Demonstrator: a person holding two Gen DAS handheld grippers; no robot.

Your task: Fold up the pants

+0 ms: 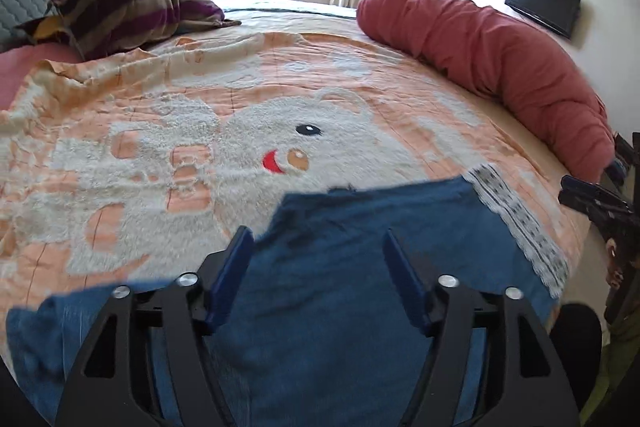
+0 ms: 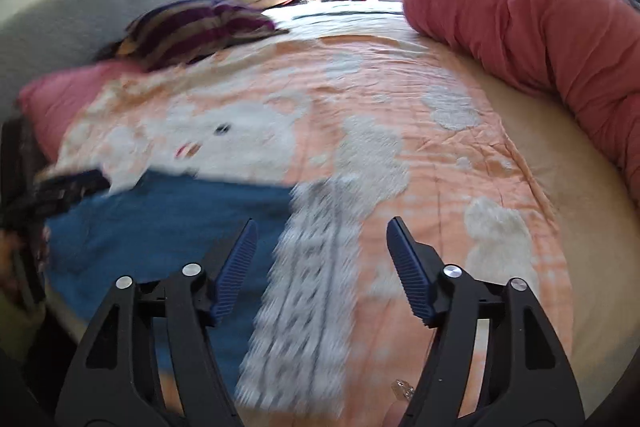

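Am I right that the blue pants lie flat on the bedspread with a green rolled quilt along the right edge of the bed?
Not quite: the rolled quilt is red, not green, as the left wrist view shows. The blue pants do lie on the bedspread.

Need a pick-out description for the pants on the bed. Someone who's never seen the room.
Start at the bed with the peach-and-white bear blanket. At its near edge, below the bear's face, the pants lie flat under the open left tongs. They are the only solid blue cloth there, with a white patterned band along their right side; the red rolled quilt lies farther back.
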